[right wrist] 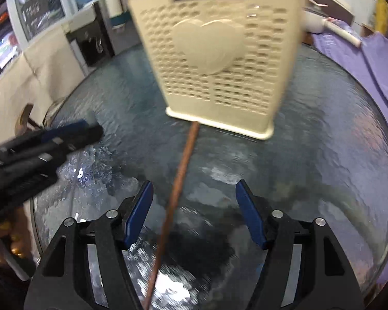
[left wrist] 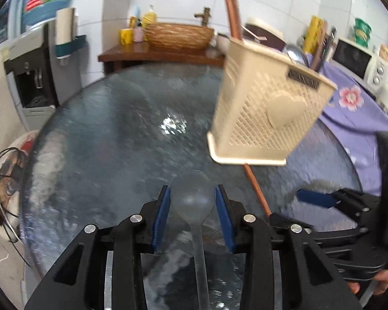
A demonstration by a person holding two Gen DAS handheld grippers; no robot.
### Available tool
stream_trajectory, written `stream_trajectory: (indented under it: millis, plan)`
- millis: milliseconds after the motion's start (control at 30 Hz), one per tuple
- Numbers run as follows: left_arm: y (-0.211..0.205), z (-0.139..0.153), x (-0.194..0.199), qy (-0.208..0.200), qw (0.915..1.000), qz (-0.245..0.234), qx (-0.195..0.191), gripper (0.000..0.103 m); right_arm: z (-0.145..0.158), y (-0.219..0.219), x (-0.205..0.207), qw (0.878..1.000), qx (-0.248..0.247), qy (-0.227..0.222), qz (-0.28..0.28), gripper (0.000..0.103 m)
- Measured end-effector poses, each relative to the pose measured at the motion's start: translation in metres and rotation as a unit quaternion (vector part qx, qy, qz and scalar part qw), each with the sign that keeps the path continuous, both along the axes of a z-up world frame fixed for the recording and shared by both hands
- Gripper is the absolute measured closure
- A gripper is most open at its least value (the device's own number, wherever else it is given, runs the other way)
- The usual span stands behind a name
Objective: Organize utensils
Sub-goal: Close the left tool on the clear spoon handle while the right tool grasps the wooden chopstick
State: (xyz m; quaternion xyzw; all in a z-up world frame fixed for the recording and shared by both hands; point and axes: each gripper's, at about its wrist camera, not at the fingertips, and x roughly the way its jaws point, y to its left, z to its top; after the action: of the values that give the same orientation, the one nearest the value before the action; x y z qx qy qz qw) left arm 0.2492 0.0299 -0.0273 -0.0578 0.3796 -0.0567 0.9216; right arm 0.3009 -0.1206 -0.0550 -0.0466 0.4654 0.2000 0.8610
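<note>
A clear plastic spoon (left wrist: 194, 199) lies on the glass table, bowl forward, between the blue pads of my left gripper (left wrist: 193, 193), which sit close beside the bowl. A cream perforated utensil basket (left wrist: 266, 111) with a heart on its side stands beyond, to the right; it fills the upper middle of the right wrist view (right wrist: 217, 51). A brown stick (right wrist: 176, 196) lies on the table from the basket's base back between the open fingers of my right gripper (right wrist: 194, 206). The right gripper shows in the left view (left wrist: 320, 199), the left gripper in the right view (right wrist: 64, 134).
The round glass table (left wrist: 103, 142) has its edge at the left. Behind it stand a wooden stand with a woven basket (left wrist: 178, 35), a water dispenser (left wrist: 36, 77), and a purple cloth (left wrist: 349, 98) with a microwave (left wrist: 354, 56) at the right.
</note>
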Motion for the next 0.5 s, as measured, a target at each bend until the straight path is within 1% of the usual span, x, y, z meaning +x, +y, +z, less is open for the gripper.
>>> stream_trajectory:
  millis: [100,167,200,233,433,500]
  plan:
    - [0.004,0.007,-0.002,-0.01,0.9999,0.008,-0.003,0.068,-0.002,0.011,0.008,1.0,-0.008,0.008,0.004,0.051]
    - [0.003,0.009,-0.002,-0.017,0.9998,0.01,-0.004,0.068,-0.004,0.019,0.014,1.0,-0.017,0.012,0.006,0.059]
    - [0.004,0.009,-0.003,-0.019,0.9998,0.009,-0.005,0.068,-0.005,0.021,0.016,1.0,-0.017,0.015,0.007,0.061]
    - [0.003,0.009,-0.002,-0.019,0.9998,0.008,-0.006,0.068,-0.007,0.024,0.019,1.0,-0.018,0.018,0.005,0.066]
    - [0.002,0.006,0.0,-0.021,0.9997,0.004,-0.008,0.068,-0.01,0.03,0.028,0.999,-0.03,0.01,-0.002,0.075]
    - [0.004,0.005,-0.001,-0.021,0.9997,0.003,-0.01,0.068,-0.01,0.034,0.031,0.999,-0.038,0.006,-0.003,0.079]
